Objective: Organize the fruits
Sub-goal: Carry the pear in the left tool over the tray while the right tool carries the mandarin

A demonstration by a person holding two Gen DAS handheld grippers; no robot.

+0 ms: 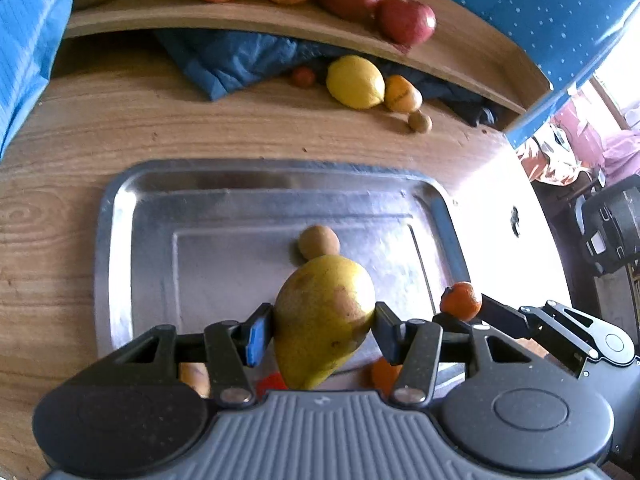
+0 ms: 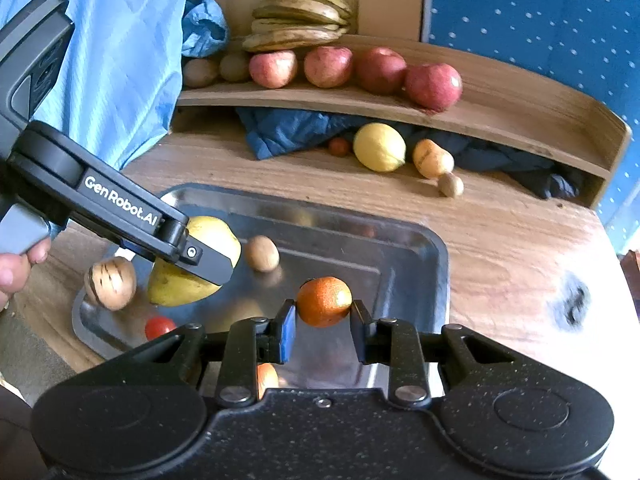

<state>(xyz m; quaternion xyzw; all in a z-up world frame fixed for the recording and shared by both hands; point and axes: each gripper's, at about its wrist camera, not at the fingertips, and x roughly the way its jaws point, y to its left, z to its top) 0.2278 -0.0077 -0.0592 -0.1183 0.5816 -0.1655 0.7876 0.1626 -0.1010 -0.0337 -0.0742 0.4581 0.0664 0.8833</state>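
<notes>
Left gripper (image 1: 324,320): fingers (image 1: 256,334) pinching a pear (image 1: 324,316) across its wide part; pear lifted over the tray, narrow end pointing back toward the camera.
Right gripper (image 2: 323,322): fingers (image 2: 286,330) pinching a mandarin (image 2: 325,301), held above the tray's right half.
Tray (image 1: 120,216): steel, rectangular, on the wooden bench (image 1: 60,128), near edge under both grippers.
On tray: one kiwi (image 1: 319,242) near the middle, just beyond the pear in the left view; a cherry tomato (image 2: 159,327) at the near left; a striped tan fruit (image 2: 111,282) by the left rim, kind unclear.
Also low in view: an orange-coloured fruit (image 2: 267,380) mostly hidden behind the right gripper's body; cannot tell what it is.
Far bench, under shelf: lemon (image 1: 355,82), a small orange fruit (image 1: 402,94) touching its right side, a small kiwi (image 1: 420,122) just nearer, a small red fruit (image 1: 303,77) to the lemon's left.
Shelf (image 2: 500,120): four apples (image 2: 433,86) in a row, two kiwis (image 2: 200,72) at the left end, bananas (image 2: 298,18) stacked behind.
Cloth: dark blue cloth (image 1: 236,60) bunched under the shelf.
Person: a hand (image 2: 16,268) on the left gripper's handle, at the left edge of the right view.
</notes>
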